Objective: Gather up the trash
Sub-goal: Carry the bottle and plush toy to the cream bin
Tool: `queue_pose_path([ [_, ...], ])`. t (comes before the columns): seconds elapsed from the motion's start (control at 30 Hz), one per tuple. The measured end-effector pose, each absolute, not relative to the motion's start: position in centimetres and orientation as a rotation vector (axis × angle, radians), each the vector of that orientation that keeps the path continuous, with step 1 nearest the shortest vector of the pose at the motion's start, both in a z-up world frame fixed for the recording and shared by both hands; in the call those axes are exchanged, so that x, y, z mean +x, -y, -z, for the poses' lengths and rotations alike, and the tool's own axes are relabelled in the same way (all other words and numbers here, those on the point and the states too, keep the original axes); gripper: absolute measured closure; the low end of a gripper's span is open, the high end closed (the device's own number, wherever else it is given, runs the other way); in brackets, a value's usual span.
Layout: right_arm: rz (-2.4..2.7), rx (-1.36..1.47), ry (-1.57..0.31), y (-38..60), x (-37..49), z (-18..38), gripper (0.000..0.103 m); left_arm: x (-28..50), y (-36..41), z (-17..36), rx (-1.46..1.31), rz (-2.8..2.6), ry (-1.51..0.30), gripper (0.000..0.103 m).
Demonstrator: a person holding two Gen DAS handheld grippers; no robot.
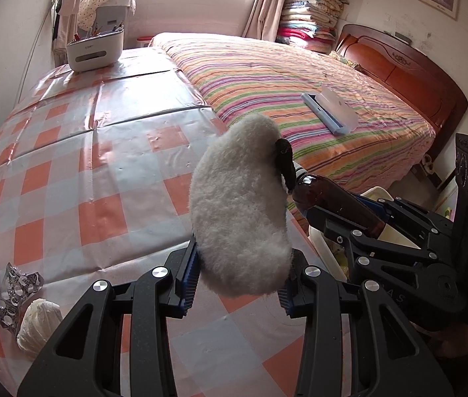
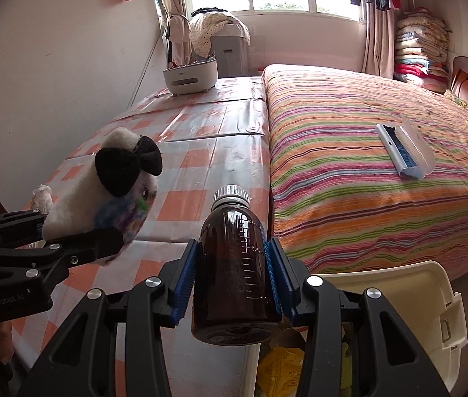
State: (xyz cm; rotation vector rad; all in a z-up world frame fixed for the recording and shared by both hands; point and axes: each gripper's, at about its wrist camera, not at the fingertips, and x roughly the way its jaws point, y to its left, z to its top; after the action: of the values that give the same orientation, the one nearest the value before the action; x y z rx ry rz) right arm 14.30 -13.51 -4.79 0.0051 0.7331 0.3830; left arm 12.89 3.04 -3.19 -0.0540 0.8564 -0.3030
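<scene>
Left claw (image 1: 238, 278) clamped on a white fluffy slipper (image 1: 240, 205), black bow (image 2: 128, 165) at its toe, held up over the checkered surface (image 1: 85, 165). Right claw (image 2: 232, 278) clamped on a brown medicine bottle (image 2: 234, 264), silver cap (image 2: 230, 195) pointing away, graduation marks down its side, contents impossible to judge through the dark plastic. Bottle held near the surface's edge, above a white trash bin (image 2: 399, 284) with its lid swung open. Inside the bin: yellow sachets (image 2: 280, 364) and other crumpled wrappers, too jumbled to name. Left on the surface, near the front corner: an emptied silver blister pack (image 1: 12, 294) lying between two white crumpled wads (image 1: 38, 327). At the far end of the surface: a white caddy (image 1: 95, 51) holding pens or similar upright tools. On the striped bed (image 1: 283, 82), just beside the surface: a blue-and-white case (image 1: 329, 107) lying open, contents unclear.
</scene>
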Motion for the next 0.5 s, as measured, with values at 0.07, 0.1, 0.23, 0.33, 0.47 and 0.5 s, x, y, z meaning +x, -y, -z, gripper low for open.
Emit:
queue_pose_path([
  [0.07,-0.372,0.014,-0.733,14.1,14.1,4.9,0.061,12.9,-2.6,3.2,-0.051,0.311,-0.855,0.065],
  [0.1,-0.368,0.019,-0.734,14.4,14.0,5.0,0.061,13.0,-2.4,3.2,-0.051,0.316,-0.856,0.065],
  [0.23,-0.348,0.044,-0.732,15.6,13.7,5.2,0.061,13.0,-1.2,3.5,-0.039,0.333,-0.864,0.065],
  [0.33,-0.329,0.064,-0.727,16.6,13.4,5.2,0.061,13.1,-0.4,3.7,-0.031,0.347,-0.868,0.065],
  [0.47,-0.293,0.088,-0.72,17.9,13.0,5.4,0.061,12.9,0.7,3.9,-0.024,0.369,-0.871,0.065],
  [0.5,-0.283,0.094,-0.719,18.2,12.9,5.4,0.061,12.9,0.9,3.9,-0.023,0.375,-0.871,0.065],
])
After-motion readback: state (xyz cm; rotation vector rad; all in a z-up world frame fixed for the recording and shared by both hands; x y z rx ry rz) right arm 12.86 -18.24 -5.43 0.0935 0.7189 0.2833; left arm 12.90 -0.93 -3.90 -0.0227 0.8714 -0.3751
